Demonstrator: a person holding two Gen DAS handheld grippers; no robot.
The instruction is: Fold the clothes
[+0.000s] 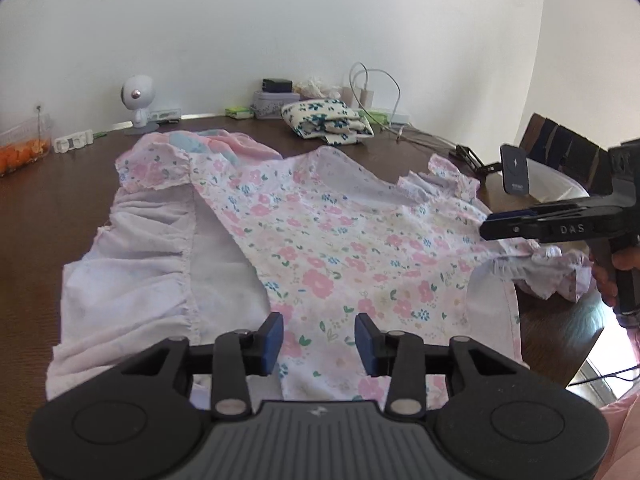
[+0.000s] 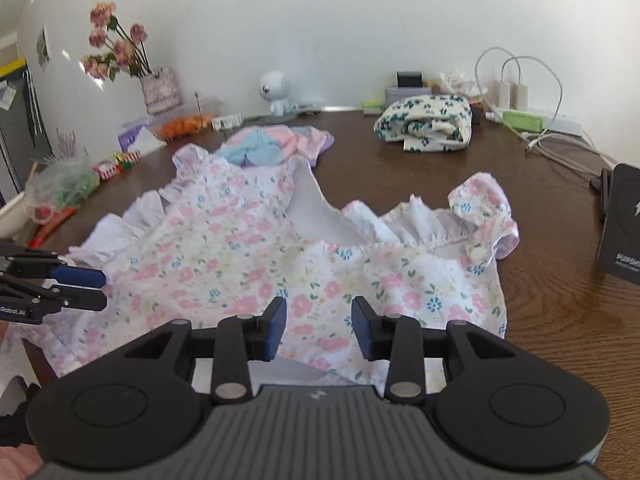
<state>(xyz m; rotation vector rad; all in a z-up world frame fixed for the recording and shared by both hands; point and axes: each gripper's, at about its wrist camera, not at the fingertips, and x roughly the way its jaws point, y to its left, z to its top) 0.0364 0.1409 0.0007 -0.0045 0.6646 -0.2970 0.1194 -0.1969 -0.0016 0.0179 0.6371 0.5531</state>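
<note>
A white dress with pink and blue flowers (image 1: 320,240) (image 2: 240,260) lies spread on the brown table (image 1: 60,200). In the left wrist view its left side is turned over, showing the plain white lining (image 1: 160,248). My left gripper (image 1: 319,340) hovers open over the hem, with nothing pinched between the blue pads. The right gripper (image 2: 319,328) is open too, above the dress's near edge. Each shows in the other's view: the right gripper (image 1: 486,228) over the ruffled sleeve, the left gripper (image 2: 102,288) at the dress's left edge.
A folded cream floral garment (image 2: 428,124) and a pink and blue garment (image 2: 264,144) lie behind the dress. A black charger stand (image 2: 622,224) and cables (image 2: 560,136) sit at the right. A vase of flowers (image 2: 160,88), a white figurine (image 2: 276,90) and clutter line the back left.
</note>
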